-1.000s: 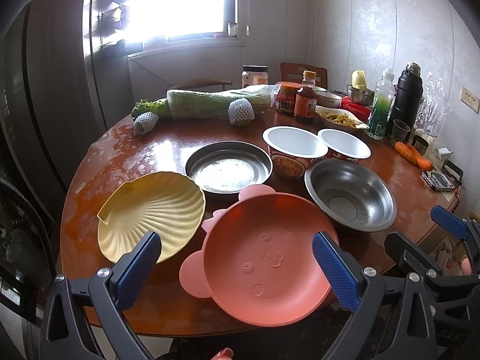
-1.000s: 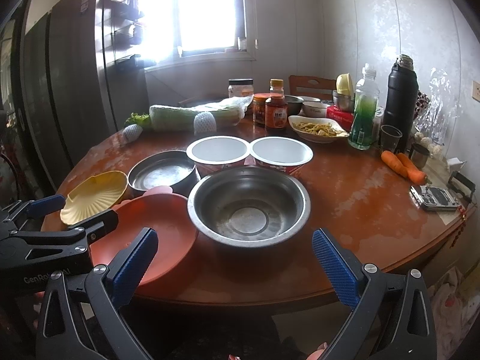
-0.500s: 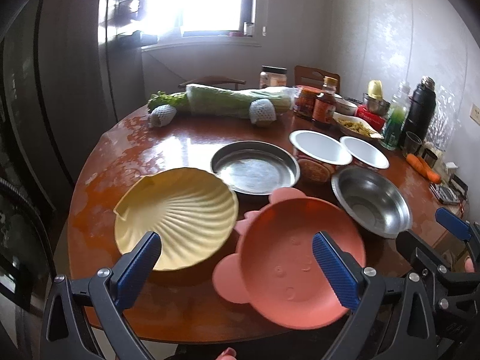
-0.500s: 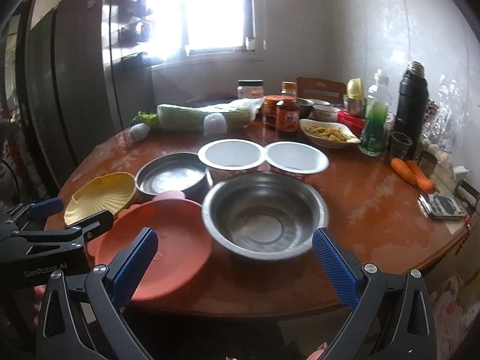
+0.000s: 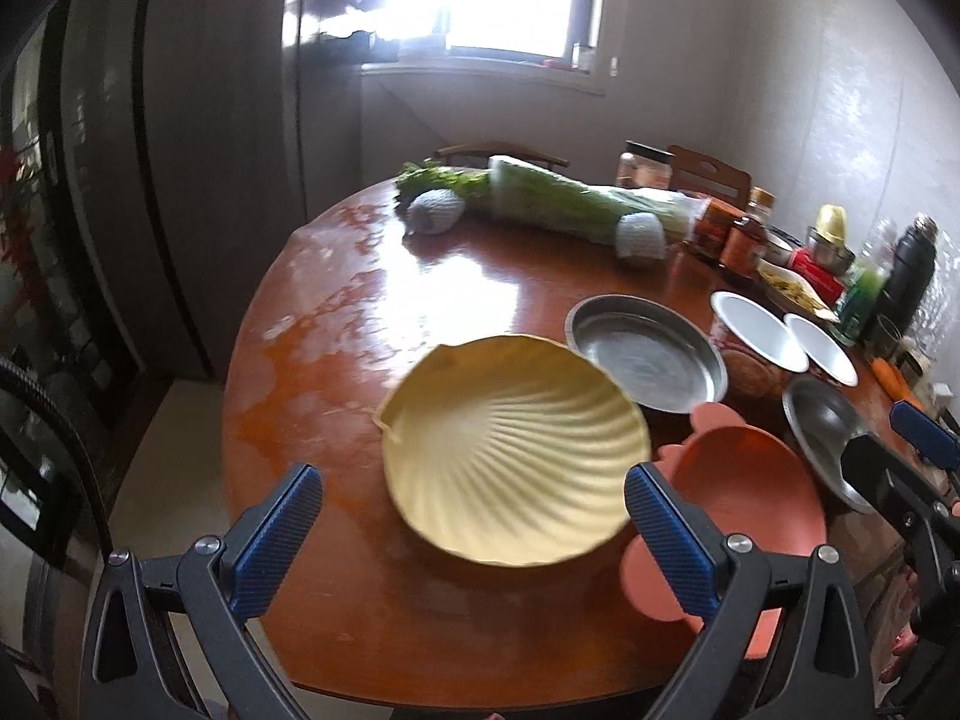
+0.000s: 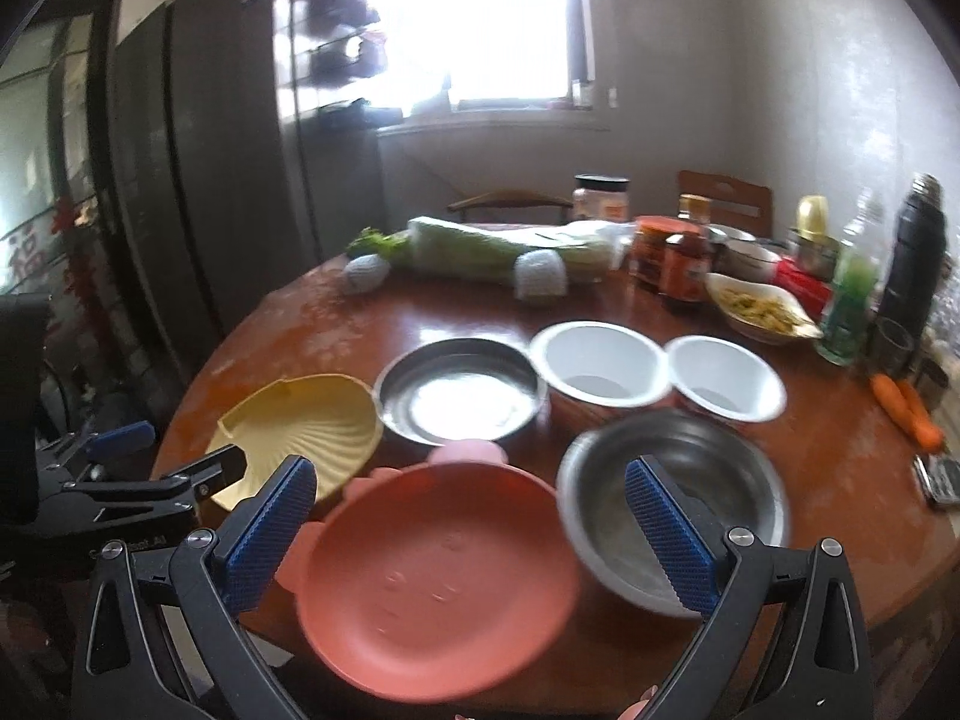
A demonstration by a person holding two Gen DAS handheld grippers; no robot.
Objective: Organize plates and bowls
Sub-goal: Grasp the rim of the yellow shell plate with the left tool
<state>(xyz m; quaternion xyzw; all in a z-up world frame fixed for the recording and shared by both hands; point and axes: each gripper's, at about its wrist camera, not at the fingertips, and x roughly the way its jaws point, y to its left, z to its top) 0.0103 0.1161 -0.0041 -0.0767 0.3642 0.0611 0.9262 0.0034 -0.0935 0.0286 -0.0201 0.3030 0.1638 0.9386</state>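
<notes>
A yellow shell-shaped plate (image 5: 516,450) (image 6: 300,426) lies on the round wooden table (image 5: 336,372), straight ahead of my left gripper (image 5: 474,540), which stands open and empty just short of it. To its right sits a pink bear-shaped plate (image 5: 744,498) (image 6: 432,576), directly before my open right gripper (image 6: 474,531). Behind them are a shallow steel plate (image 5: 645,351) (image 6: 459,390), a deep steel bowl (image 5: 825,432) (image 6: 678,492) and two white bowls (image 6: 600,363) (image 6: 723,378). The left gripper (image 6: 156,456) also shows at the right wrist view's left edge.
The far half of the table carries a wrapped cabbage (image 6: 498,246), two netted fruits (image 6: 540,276), sauce jars (image 6: 681,264), a dish of food (image 6: 759,309), a green bottle (image 6: 849,294), a black flask (image 6: 915,252) and carrots (image 6: 906,408). A dark fridge (image 5: 90,180) stands at the left.
Both grippers have swung left along the table's front edge. The left one now faces the yellow plate instead of the pink one; the right one now faces the pink plate instead of the steel bowl.
</notes>
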